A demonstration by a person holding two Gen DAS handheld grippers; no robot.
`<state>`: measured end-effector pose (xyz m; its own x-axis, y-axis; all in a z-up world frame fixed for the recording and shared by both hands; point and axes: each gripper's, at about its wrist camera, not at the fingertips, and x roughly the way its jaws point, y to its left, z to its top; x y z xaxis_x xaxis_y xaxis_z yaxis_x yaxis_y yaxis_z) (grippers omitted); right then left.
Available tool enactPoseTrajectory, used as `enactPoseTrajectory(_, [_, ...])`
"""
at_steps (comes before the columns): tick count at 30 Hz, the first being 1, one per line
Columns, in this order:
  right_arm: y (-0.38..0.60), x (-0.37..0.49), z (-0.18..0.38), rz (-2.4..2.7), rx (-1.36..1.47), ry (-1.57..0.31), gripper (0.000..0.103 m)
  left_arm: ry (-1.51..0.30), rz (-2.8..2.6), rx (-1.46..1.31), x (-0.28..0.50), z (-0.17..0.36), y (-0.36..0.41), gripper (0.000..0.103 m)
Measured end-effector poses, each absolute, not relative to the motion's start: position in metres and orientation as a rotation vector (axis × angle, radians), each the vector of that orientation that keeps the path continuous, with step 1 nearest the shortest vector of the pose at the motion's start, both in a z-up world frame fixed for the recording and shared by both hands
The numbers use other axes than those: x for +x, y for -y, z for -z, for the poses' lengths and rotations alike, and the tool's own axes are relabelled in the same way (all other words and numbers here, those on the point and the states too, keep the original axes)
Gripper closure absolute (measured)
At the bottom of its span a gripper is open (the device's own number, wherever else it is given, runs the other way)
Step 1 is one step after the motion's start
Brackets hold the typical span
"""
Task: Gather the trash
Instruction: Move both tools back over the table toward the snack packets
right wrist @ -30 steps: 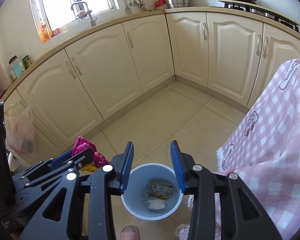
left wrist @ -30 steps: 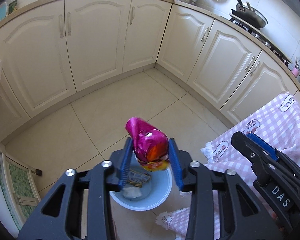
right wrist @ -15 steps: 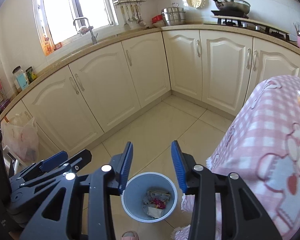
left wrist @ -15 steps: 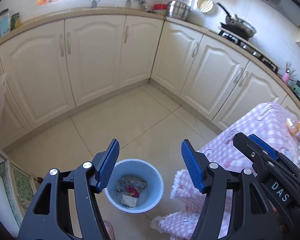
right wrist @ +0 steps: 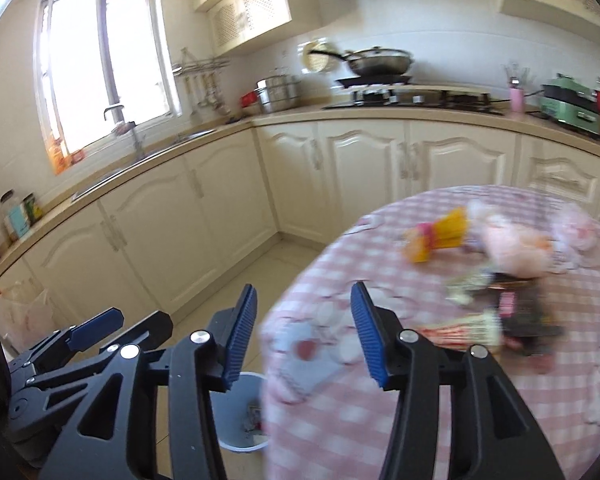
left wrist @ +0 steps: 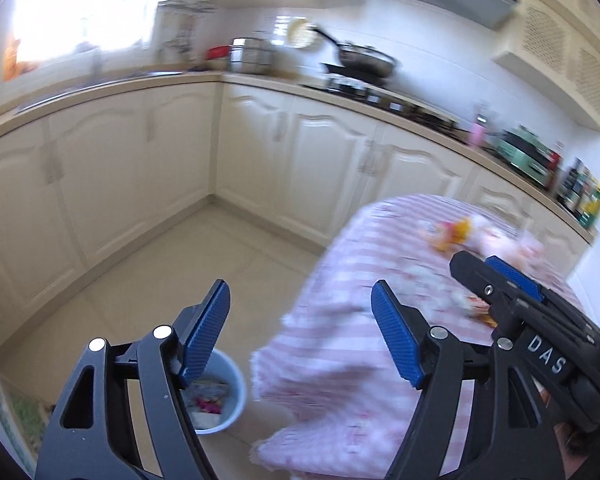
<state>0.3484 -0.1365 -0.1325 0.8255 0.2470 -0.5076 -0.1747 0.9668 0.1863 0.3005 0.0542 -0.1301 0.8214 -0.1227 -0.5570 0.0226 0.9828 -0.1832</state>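
Observation:
My left gripper (left wrist: 300, 300) hangs above the floor beside the table, its jaws opening with nothing between them. A blue bin (left wrist: 230, 396) with wrappers inside stands on the floor below it, also low in the right wrist view as the bin (right wrist: 236, 412). My right gripper (right wrist: 303, 302) is over the table's near edge, jaws opening and empty. On the pink checked tablecloth (right wrist: 420, 420) lie blurred trash pieces: a yellow packet (right wrist: 440, 236), a pale pink wad (right wrist: 512, 248) and dark and red wrappers (right wrist: 496, 316).
Cream cabinets (right wrist: 360, 176) run around the kitchen under a counter with a wok (right wrist: 380, 62), pots (right wrist: 278, 94) and a green appliance (right wrist: 572, 104). Beige floor tiles (left wrist: 172, 264) lie between the cabinets and the table. A plastic bag (right wrist: 24, 316) hangs at the left.
The left gripper let go of the pink wrapper, which now lies in the bin. Both grippers rose and swung right toward the table, their jaws spreading wider.

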Motion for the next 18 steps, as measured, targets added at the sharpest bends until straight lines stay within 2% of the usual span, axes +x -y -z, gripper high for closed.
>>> enactPoseTrajectory(9, [0.271,0.32,0.141,0.006,0.222,-0.561,0.049,-0.678,0.238,-0.095,0.316,0.14,0.047,0.03])
enactPoseTrajectory(18, [0.314,0.332,0.163,0.038,0.283,-0.611,0.048,-0.743,0.259,-0.071,0.343,0.156,0.087,0.031])
